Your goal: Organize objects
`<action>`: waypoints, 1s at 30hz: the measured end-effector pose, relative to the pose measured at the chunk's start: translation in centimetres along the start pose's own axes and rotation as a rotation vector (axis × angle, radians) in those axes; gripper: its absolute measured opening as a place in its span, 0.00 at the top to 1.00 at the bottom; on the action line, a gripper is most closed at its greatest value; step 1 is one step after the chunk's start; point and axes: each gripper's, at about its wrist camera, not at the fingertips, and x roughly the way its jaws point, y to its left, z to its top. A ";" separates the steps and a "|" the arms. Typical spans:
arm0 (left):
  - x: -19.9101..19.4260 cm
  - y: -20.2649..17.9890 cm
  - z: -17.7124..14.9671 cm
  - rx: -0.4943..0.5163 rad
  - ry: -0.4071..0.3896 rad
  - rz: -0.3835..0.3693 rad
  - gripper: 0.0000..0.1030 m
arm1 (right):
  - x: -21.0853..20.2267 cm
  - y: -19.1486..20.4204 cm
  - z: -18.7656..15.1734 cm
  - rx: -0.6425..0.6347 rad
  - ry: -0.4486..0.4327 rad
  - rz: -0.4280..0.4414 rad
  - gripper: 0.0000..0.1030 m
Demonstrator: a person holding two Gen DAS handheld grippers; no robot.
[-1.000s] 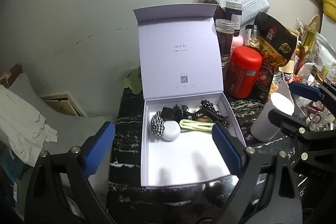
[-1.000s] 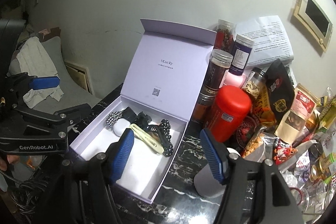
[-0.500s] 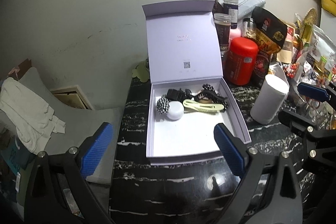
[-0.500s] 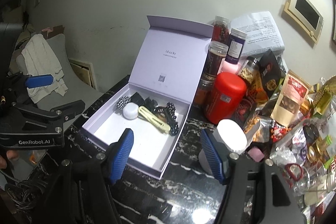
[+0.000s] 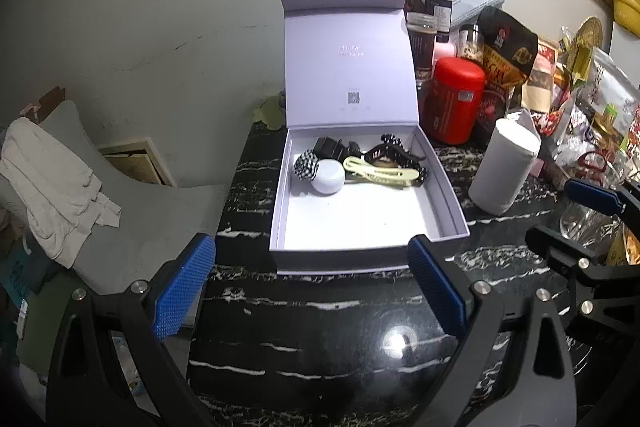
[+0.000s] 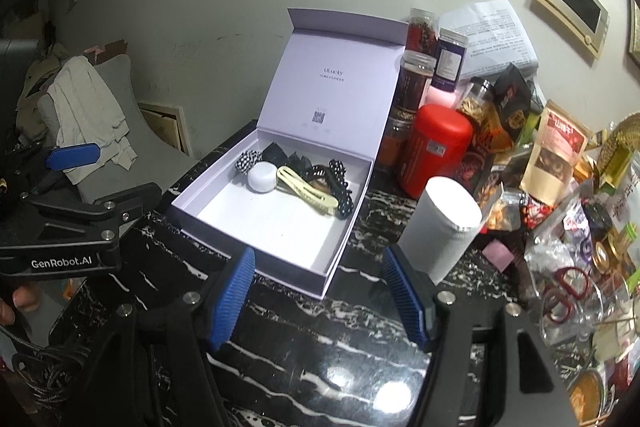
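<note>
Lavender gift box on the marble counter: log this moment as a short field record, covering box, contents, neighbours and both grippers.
box: lavender cardboard gift box, lid upright against the wall
surface: black white-veined marble counter
contents: checkered black-and-white scrunchie, round white case, pale yellow hair clip, black beaded claw clip, all at the far end of the box
box front half: bare
right of box: white cylindrical container, red canister
left gripper: open, holding nothing, short of the box
right gripper: open, holding nothing
</note>
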 end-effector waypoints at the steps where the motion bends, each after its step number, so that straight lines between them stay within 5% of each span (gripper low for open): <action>1: -0.1 0.0 -0.3 0.002 0.000 0.003 0.06 | -0.1 0.1 -0.4 0.005 0.001 0.001 0.34; 6: -0.3 -0.3 -1.7 0.012 0.004 0.000 0.06 | -0.2 0.2 -1.8 0.039 0.005 0.003 0.34; 19: -0.6 -0.9 -3.8 0.010 0.025 -0.024 0.06 | -0.4 0.9 -4.3 0.051 0.021 -0.019 0.15; 30: -1.2 -1.0 -4.8 0.009 0.033 -0.025 0.06 | -0.9 1.2 -5.2 0.054 0.021 -0.017 0.15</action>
